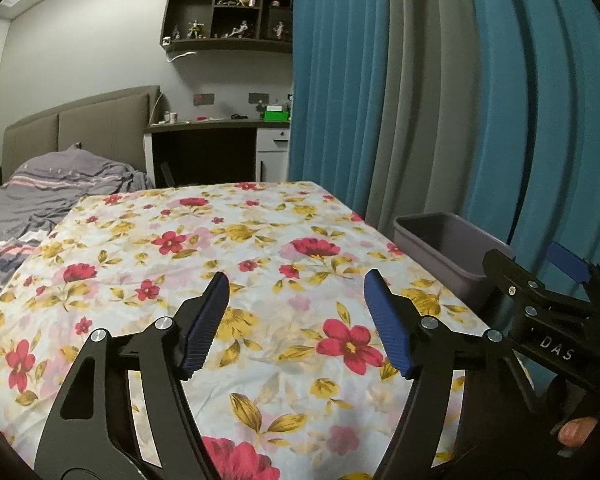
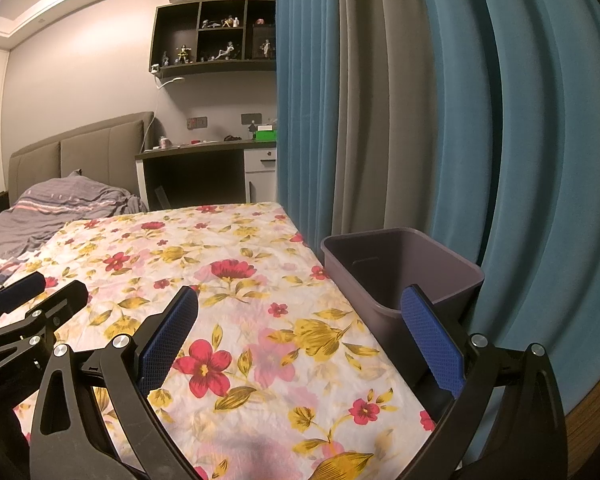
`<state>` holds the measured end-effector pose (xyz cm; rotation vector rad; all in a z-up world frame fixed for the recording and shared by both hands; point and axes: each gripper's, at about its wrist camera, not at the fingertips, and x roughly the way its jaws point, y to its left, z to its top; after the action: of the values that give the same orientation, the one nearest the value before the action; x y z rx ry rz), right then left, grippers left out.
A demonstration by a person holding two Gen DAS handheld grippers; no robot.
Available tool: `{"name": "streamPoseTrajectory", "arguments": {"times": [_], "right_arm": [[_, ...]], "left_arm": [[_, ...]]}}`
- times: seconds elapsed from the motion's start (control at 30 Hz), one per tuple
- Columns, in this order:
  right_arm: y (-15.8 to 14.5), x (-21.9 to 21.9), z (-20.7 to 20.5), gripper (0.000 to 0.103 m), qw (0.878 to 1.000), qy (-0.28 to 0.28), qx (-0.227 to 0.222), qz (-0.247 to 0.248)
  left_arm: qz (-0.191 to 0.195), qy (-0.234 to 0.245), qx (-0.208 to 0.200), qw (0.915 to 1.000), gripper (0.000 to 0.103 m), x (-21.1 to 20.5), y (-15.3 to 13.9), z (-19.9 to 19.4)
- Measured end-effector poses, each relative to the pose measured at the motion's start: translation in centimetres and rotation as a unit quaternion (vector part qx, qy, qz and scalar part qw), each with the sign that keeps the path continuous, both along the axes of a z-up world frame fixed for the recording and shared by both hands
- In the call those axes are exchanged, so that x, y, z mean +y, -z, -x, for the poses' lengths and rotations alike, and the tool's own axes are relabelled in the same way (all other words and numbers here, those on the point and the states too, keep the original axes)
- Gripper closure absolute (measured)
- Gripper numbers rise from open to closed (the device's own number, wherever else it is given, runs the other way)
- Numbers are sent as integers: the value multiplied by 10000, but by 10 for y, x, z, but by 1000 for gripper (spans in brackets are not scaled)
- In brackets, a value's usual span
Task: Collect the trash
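Note:
A grey-purple plastic bin (image 1: 440,248) (image 2: 400,264) stands at the right edge of a table covered with a floral cloth (image 1: 260,220) (image 2: 228,240); the part of its inside that shows is bare. No loose trash shows on the cloth in either view. My left gripper (image 1: 296,284) hovers over the cloth, open, with nothing between its blue pads. My right gripper (image 2: 300,294) is open too, its right finger (image 2: 432,340) in front of the bin's near wall. Each gripper appears at the edge of the other's view, the right gripper (image 1: 534,264) and the left gripper (image 2: 46,296).
Blue and grey curtains (image 1: 440,100) hang close behind the bin on the right. A bed with grey bedding (image 1: 48,188) lies to the left of the table. A desk (image 1: 216,124) and wall shelves (image 1: 228,12) stand at the far wall. A person's fingertip (image 1: 576,432) shows at lower right.

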<state>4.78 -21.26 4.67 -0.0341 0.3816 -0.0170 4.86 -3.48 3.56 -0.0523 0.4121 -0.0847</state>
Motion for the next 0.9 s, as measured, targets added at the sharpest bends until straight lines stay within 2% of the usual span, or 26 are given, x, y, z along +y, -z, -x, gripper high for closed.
{"name": "streamPoseTrajectory", "arguments": {"times": [0.1, 0.6, 0.7, 0.9], "right_arm": [[1, 0, 0, 6, 10000, 7, -1, -1], [1, 0, 1, 6, 10000, 6, -2, -5], [1, 0, 1, 6, 10000, 7, -4, -5], [2, 0, 1, 6, 10000, 7, -3, -7]], "left_arm": [[28, 5, -22, 10000, 40, 1, 0, 0], [84, 41, -8, 10000, 46, 6, 1, -1], [94, 104, 19, 9999, 52, 5, 2, -1], [84, 88, 10, 9999, 52, 5, 3, -1]]}}
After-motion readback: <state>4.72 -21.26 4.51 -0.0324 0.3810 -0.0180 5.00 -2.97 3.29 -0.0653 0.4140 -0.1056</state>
